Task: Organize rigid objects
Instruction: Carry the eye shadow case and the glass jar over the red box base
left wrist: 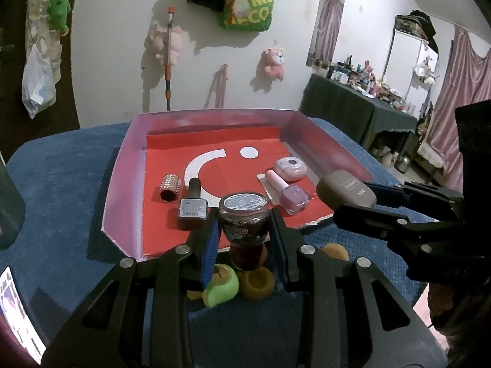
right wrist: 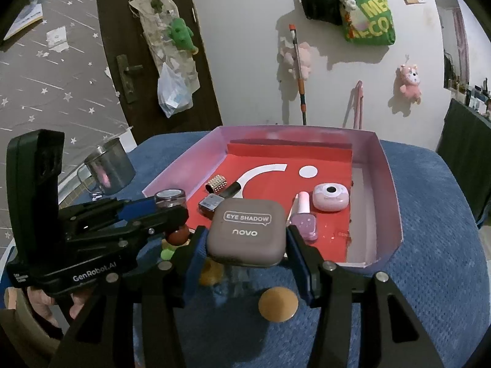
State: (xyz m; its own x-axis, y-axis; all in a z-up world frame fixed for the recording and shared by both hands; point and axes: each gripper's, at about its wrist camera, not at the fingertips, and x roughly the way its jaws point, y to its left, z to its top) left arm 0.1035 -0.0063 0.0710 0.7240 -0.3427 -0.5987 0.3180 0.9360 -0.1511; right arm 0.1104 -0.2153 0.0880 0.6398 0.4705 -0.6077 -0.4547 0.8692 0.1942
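Jar [left wrist: 244, 214], a small dark glass one with a labelled lid, sits low in the middle of the left wrist view, clamped between the left gripper [left wrist: 245, 227] fingers [left wrist: 211, 239], which are drawn in tight on its sides. It hangs over the near edge of the tray [left wrist: 122, 165], a pink-walled box with a red floor on the blue-covered counter [left wrist: 61, 184]. On the tray floor lie a studded tube [left wrist: 169, 187] and a dark polish bottle [left wrist: 192, 204] at left centre, a pink polish bottle [left wrist: 288, 191] and a round pink case [left wrist: 291, 168] to the right. Below the jar, on the counter, are a green toy [left wrist: 222, 285] and a few brown pieces, hard to make out behind the fingers. At centre right the right gripper comes in from the edge, holding the compact [left wrist: 345, 188].

In the right wrist view the compact [right wrist: 247, 230], grey and marked "EYE SHADOW", fills the lower centre, gripped at its two sides by the right gripper [right wrist: 245, 248] fingers [right wrist: 302, 263], partly closed on it. It hangs at the near edge of the tray [right wrist: 389, 190]. At left centre the left gripper [right wrist: 172, 211] holds the jar [right wrist: 170, 198] by the tray's left wall. A steel mug [right wrist: 109, 165] stands on the counter [right wrist: 429, 245] at left. A brown disc [right wrist: 277, 303] lies below the compact.
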